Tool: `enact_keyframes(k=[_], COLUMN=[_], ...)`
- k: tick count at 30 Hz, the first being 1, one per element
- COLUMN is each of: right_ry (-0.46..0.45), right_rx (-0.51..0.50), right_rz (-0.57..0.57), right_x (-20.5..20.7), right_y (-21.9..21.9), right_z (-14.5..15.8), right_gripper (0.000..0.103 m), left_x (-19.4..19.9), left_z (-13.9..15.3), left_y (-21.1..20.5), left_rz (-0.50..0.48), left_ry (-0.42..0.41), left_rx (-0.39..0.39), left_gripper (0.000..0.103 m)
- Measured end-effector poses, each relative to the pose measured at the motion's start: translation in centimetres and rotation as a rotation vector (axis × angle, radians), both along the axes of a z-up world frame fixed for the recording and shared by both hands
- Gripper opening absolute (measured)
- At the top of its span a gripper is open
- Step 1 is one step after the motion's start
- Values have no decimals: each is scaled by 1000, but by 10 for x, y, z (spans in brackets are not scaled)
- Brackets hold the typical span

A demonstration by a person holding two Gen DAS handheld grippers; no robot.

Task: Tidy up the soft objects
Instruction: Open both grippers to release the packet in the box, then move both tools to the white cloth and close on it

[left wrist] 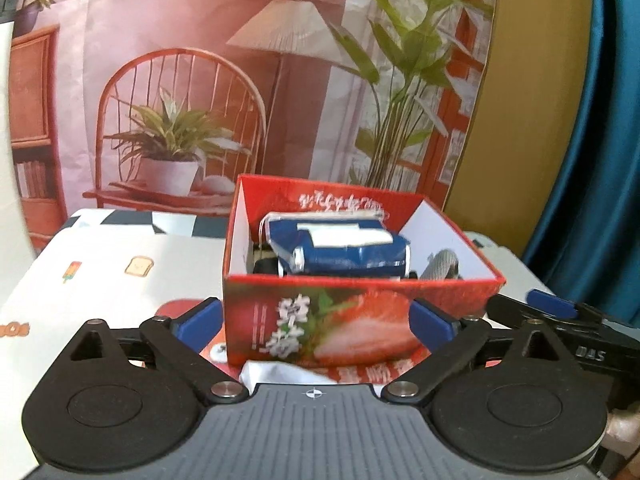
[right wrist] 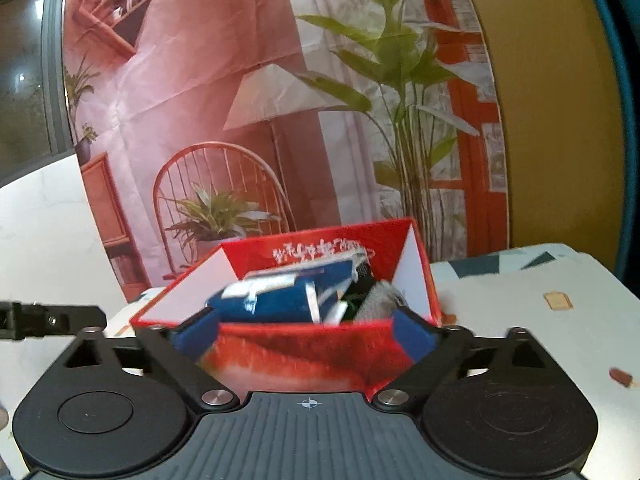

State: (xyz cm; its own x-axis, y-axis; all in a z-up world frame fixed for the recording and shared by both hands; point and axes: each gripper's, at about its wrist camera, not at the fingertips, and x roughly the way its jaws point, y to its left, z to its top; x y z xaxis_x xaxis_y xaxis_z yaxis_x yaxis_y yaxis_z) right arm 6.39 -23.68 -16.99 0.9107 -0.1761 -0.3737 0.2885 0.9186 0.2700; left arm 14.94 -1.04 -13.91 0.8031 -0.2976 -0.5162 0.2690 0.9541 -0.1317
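Observation:
A red strawberry-print box (left wrist: 340, 328) stands open on the table, also in the right wrist view (right wrist: 304, 352). Inside lie a blue soft pack with a white label (left wrist: 348, 252), which also shows in the right wrist view (right wrist: 280, 300), and a grey knitted piece (left wrist: 442, 266) (right wrist: 378, 304). My left gripper (left wrist: 316, 326) is open, its blue pads either side of the box's front wall, holding nothing. My right gripper (right wrist: 306, 334) is open, close to the box's near wall, holding nothing. The right gripper also shows at the left wrist view's right edge (left wrist: 560, 320).
The box stands on a red lid or sheet (left wrist: 360, 374) with a white crumpled piece (left wrist: 276, 374) by my left gripper. The white tablecloth (left wrist: 120, 264) carries small food prints. A printed room backdrop (left wrist: 240, 80) stands behind the table, blue curtain (left wrist: 600, 160) at right.

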Motion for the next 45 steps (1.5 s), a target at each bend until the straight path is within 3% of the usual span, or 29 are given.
enact_keyframes(k=[4,10,17,21,28,31,35,45], right_ry=[11,66,168,219,253,257,256,221], right_rx=[38,18,65,76,102,120,116,134], right_rz=[-19,-83,-122,-99,-96,-93,-87,-64], right_x=[-16,-28,-26,-25,-20,-20,-19,-23], right_y=[-3,-12,-24,-17,-17,-19,-19,-18], right_z=[-15,-44,-75,-88,-98,-102,-103,-94], right_gripper=[103,101,80,73,64,56,48,28], left_x=[2,16,40,51,58,60,59,21], left_z=[-15,-43,-76,-91,-106,-112,-120,-106], left_y=[1,11,17,14,10,11,14,16], left_rz=[6,42,88,95,91,92,94,79], left_ry=[40,99,176,199,218,238,256,161], left_rx=[2,-1,-31,-32,-44,-56,-48,1], left_gripper=[103,103,100,91,83,64,13,8])
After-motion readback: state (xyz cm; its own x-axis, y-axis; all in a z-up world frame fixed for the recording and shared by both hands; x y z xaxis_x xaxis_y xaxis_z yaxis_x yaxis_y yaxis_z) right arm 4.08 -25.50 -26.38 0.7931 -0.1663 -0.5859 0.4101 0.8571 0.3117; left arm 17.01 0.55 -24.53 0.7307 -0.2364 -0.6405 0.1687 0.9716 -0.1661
